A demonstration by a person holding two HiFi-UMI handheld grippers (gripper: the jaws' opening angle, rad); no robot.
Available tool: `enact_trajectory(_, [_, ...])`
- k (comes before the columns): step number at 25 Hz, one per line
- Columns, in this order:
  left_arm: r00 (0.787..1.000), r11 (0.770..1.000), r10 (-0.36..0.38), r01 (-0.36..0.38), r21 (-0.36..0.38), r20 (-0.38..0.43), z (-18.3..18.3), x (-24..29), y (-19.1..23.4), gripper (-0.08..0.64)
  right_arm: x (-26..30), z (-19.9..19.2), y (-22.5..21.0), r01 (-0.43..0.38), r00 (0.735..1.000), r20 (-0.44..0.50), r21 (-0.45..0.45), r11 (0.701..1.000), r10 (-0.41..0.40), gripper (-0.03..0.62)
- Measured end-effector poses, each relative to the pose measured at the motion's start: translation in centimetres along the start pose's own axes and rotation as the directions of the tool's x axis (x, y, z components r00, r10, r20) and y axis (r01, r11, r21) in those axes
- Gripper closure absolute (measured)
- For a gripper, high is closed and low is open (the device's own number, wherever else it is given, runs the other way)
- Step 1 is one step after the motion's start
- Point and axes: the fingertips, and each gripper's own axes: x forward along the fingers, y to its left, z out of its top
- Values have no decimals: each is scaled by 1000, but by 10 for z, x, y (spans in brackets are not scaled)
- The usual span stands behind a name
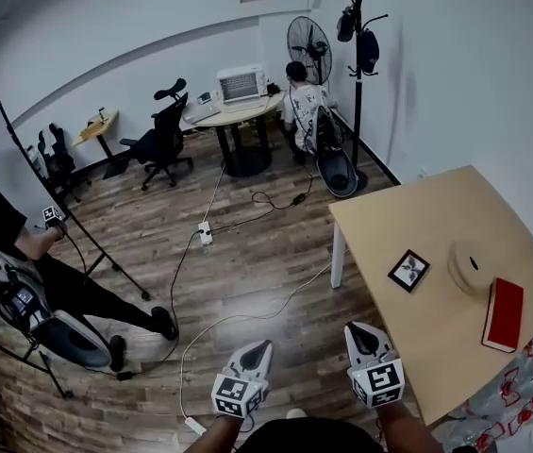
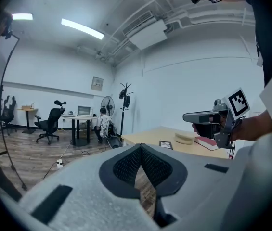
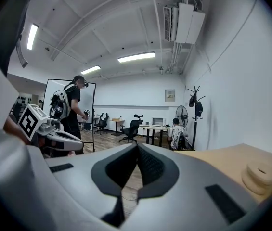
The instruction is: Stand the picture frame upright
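Note:
A small black picture frame [image 1: 408, 270] lies flat on the light wooden table [image 1: 389, 225], in the head view's right half. It shows again, far off, as the picture frame [image 2: 165, 144] in the left gripper view. My left gripper [image 1: 259, 347] hangs over the floor, left of the table, shut with nothing in it. My right gripper [image 1: 357, 329] hovers at the table's near edge, well short of the frame, shut and empty. In each gripper view the jaw tips meet: left gripper [image 2: 141, 146], right gripper [image 3: 137, 145].
On the table a round beige object [image 1: 472, 267] and a red book [image 1: 503, 313] lie right of the frame. Cables and a power strip [image 1: 206, 233] cross the wooden floor. A person in black [image 1: 21, 243] is at the left; another [image 1: 301, 102] sits at a far desk by a fan [image 1: 308, 41].

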Motion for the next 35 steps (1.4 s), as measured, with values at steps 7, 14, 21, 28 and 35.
enact_trajectory(7, [999,999,-41,41,4,10,8,24,36,565,35,2,-5,50,999,-13,11,999,-50,583])
enact_trajectory(14, [997,997,-79,79,-14,-20,-5,51,51,565,62,0,-18,82,996,-34,-52,995,-84,583])
enact_trajectory(21, [994,995,-98,98,-3,-38,5,95,64,565,100,-10,-51,90,995,-52,-8,996,-90,583])
enact_trajectory(28, [991,994,-111,112,13,-81,13,167,77,565,150,-23,-113,106,993,-56,36,994,-103,583])
enact_trajectory(35, [983,987,-144,151,58,-116,46,263,84,565,196,-15,-194,130,990,-68,61,990,-126,583])
